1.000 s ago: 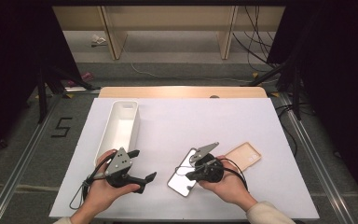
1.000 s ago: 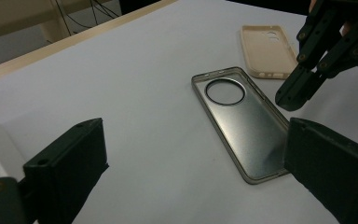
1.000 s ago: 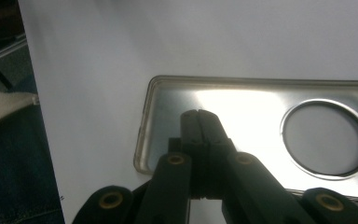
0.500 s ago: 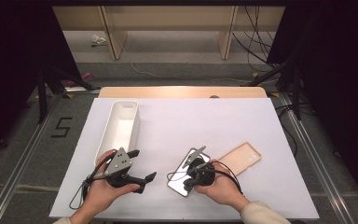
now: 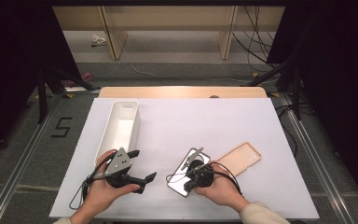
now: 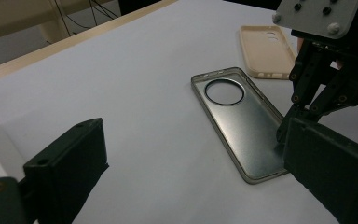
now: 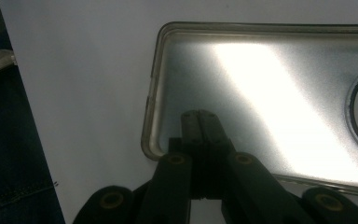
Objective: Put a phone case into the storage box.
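Observation:
A clear grey phone case (image 5: 197,157) with a round camera hole lies open side up near the table's front. My right gripper (image 5: 187,183) is shut with nothing between its jaws. Its tips (image 7: 199,116) rest on the case's inner floor (image 7: 270,88), close to a near corner. From the left gripper view, the right gripper (image 6: 283,138) comes down onto the near end of the case (image 6: 242,121). My left gripper (image 5: 142,165) is held open left of the case, with bare table between its jaws (image 6: 196,140).
A beige phone case (image 5: 240,158) lies just right of the grey one, also open side up (image 6: 265,49). A long white bin (image 5: 121,126) stands at the left, beside my left hand. A wooden strip (image 5: 182,92) runs along the far edge.
My right hand has shifted a little left and toward the near edge, bringing its shut tips to the case's near end. The left gripper has stayed put.

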`<act>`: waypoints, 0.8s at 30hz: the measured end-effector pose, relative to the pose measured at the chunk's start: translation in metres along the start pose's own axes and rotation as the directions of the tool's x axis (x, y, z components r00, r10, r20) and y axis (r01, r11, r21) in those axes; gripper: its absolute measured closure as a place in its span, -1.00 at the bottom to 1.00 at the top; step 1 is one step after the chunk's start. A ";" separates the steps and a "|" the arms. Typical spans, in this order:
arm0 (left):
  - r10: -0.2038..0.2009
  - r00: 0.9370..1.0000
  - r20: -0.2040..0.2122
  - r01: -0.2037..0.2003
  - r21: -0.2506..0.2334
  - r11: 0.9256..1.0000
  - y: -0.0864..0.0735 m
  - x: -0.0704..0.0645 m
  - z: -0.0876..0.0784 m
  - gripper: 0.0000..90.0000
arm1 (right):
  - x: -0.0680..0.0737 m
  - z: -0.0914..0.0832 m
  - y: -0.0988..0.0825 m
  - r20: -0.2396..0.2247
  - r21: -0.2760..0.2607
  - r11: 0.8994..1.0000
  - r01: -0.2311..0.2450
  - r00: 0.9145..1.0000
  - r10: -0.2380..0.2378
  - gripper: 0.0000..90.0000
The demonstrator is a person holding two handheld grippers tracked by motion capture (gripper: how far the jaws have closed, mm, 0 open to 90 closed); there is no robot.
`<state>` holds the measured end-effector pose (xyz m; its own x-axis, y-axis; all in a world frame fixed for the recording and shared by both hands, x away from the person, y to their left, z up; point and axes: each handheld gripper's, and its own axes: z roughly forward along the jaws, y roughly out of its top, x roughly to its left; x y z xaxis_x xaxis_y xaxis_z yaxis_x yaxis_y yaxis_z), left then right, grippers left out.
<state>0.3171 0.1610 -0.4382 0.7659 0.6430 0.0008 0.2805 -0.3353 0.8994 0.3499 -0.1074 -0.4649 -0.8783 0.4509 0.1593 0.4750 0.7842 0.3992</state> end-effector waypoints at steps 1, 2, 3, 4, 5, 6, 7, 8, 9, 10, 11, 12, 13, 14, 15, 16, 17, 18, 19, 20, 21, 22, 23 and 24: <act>0.000 1.000 0.000 0.000 0.000 1.000 0.000 0.000 0.000 -0.88 | 0.000 0.000 0.000 -0.002 0.000 1.000 0.004 1.000 -0.004 1.00; 0.000 1.000 0.000 0.000 0.000 1.000 0.000 0.000 0.000 -0.88 | 0.000 0.000 0.000 -0.004 0.002 1.000 0.004 1.000 -0.004 1.00; 0.000 1.000 0.000 0.000 0.000 1.000 0.000 0.000 0.000 -0.88 | 0.001 0.000 0.000 -0.004 0.001 1.000 0.004 1.000 -0.004 1.00; -0.001 1.000 0.000 0.001 0.000 1.000 0.000 0.001 0.000 -0.88 | 0.001 0.000 0.000 -0.005 0.007 1.000 0.004 1.000 -0.004 1.00; 0.000 1.000 0.000 0.000 0.000 1.000 0.000 0.001 0.000 -0.88 | 0.001 -0.001 0.000 -0.007 0.010 1.000 0.007 1.000 -0.007 1.00; 0.000 1.000 0.000 0.000 0.000 1.000 0.000 0.000 0.000 -0.88 | 0.001 -0.001 0.000 -0.008 0.011 1.000 0.010 1.000 -0.010 1.00; 0.000 1.000 0.001 0.000 0.000 1.000 0.000 0.000 0.000 -0.88 | 0.001 -0.001 0.000 -0.007 0.017 1.000 0.017 1.000 -0.017 1.00; 0.001 1.000 0.001 -0.001 0.001 1.000 0.000 0.000 0.000 -0.88 | 0.001 -0.002 0.000 -0.004 0.020 1.000 0.020 1.000 -0.020 1.00; 0.000 1.000 0.001 0.000 0.000 1.000 0.000 0.000 0.000 -0.88 | 0.002 -0.002 -0.001 -0.002 0.024 0.999 0.021 1.000 -0.021 1.00; 0.000 1.000 0.001 0.000 0.000 1.000 0.000 0.000 0.000 -0.88 | 0.002 -0.002 -0.001 -0.002 0.024 0.999 0.021 1.000 -0.021 1.00; 0.000 1.000 0.001 0.000 -0.001 1.000 0.000 0.000 0.000 -0.88 | 0.001 -0.003 -0.001 0.002 0.038 0.999 0.026 1.000 -0.027 1.00; 0.000 1.000 0.002 0.000 -0.002 1.000 0.000 0.000 0.000 -0.88 | 0.001 -0.004 -0.002 0.004 0.041 0.999 0.028 1.000 -0.028 1.00; 0.000 1.000 0.002 0.000 -0.002 1.000 0.000 0.000 -0.001 -0.88 | 0.000 -0.005 -0.003 0.005 0.050 0.998 0.034 0.999 -0.034 1.00; 0.000 1.000 0.002 0.000 -0.002 1.000 0.000 0.000 -0.001 -0.88 | 0.000 -0.006 -0.003 0.007 0.059 0.998 0.033 0.999 -0.033 1.00; 0.000 1.000 0.002 0.000 -0.002 1.000 0.000 0.000 -0.001 -0.88 | -0.001 -0.007 -0.005 0.010 0.068 0.997 0.031 0.999 -0.031 1.00; 0.000 1.000 0.002 0.000 -0.002 1.000 0.000 0.000 -0.001 -0.88 | -0.001 -0.007 -0.005 0.010 0.068 0.997 0.031 0.999 -0.031 1.00; 0.000 1.000 0.003 0.000 -0.001 1.000 0.000 0.000 0.000 -0.88 | -0.004 -0.009 -0.007 0.016 0.083 0.996 0.040 0.999 -0.042 1.00; 0.001 1.000 0.003 -0.001 0.000 1.000 0.000 0.000 0.000 -0.88 | -0.004 -0.010 -0.007 0.018 0.089 0.995 0.039 0.999 -0.041 1.00; 0.001 1.000 0.003 -0.001 0.000 1.000 0.000 -0.001 0.000 -0.88 | -0.005 -0.011 -0.008 0.021 0.094 0.995 0.042 0.999 -0.044 1.00; 0.002 1.000 0.003 -0.002 0.000 1.000 0.000 -0.001 0.000 -0.88 | -0.006 -0.012 -0.009 0.022 0.100 0.994 0.042 0.999 -0.045 1.00; 0.002 1.000 0.004 -0.002 0.000 1.000 0.000 -0.001 0.000 -0.88 | -0.007 -0.012 -0.010 0.025 0.104 0.994 0.038 0.999 -0.040 1.00; 0.002 1.000 0.004 -0.002 -0.001 1.000 0.000 -0.001 0.000 -0.88 | -0.007 -0.013 -0.011 0.025 0.105 0.994 0.035 0.999 -0.038 1.00; 0.001 1.000 0.005 -0.001 -0.003 1.000 0.000 -0.001 0.000 -0.88 | -0.008 -0.014 -0.012 0.027 0.111 0.993 0.041 0.999 -0.044 1.00; -0.001 1.000 0.006 0.001 -0.003 1.000 0.000 -0.001 0.000 -0.88 | -0.009 -0.014 -0.012 0.029 0.114 0.993 0.044 0.998 -0.047 1.00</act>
<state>0.3163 0.1606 -0.4385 0.7694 0.6388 -0.0028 0.2794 -0.3325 0.9008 0.3515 -0.1271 -0.4585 -0.8977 0.4255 0.1143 0.4395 0.8465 0.3006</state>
